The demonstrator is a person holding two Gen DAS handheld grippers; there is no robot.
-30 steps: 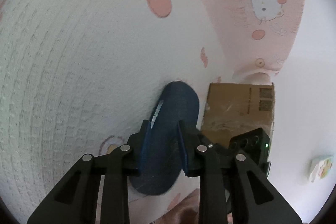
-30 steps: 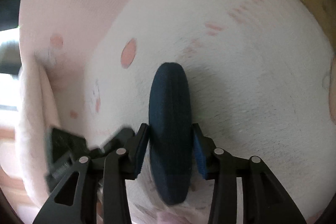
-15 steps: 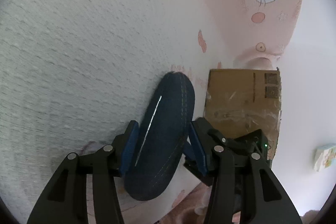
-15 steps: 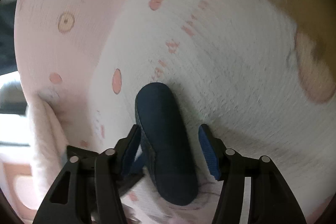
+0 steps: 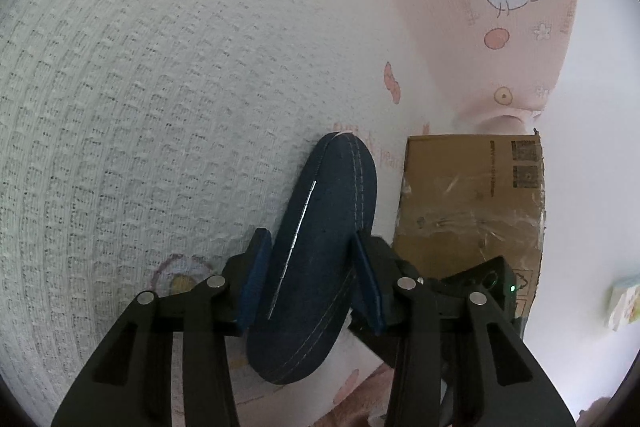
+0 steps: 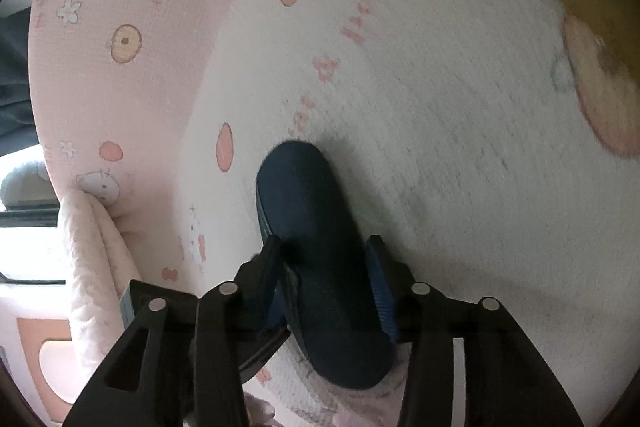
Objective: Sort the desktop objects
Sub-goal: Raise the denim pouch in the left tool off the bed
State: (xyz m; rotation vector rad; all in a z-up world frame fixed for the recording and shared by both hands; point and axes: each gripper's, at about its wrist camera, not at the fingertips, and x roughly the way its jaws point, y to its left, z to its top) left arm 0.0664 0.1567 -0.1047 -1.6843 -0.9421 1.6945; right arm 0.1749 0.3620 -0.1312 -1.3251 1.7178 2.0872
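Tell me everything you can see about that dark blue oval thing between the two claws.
The dark blue case is a long, rounded oval, apparently a denim-like fabric with pale stitching along its edge and a thin silvery line down one side. It lies on a white textured blanket, near a cardboard box. The left gripper and right gripper each straddle it, blue pads at its sides; whether they press it I cannot tell.

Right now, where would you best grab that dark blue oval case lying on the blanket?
Grip the dark blue case across its narrow width, near the middle, coming in along its length as the left tool does. It is long and slim and lies on the blanket, so its long sides fit between the fingers. The rounded ends would probably slip.
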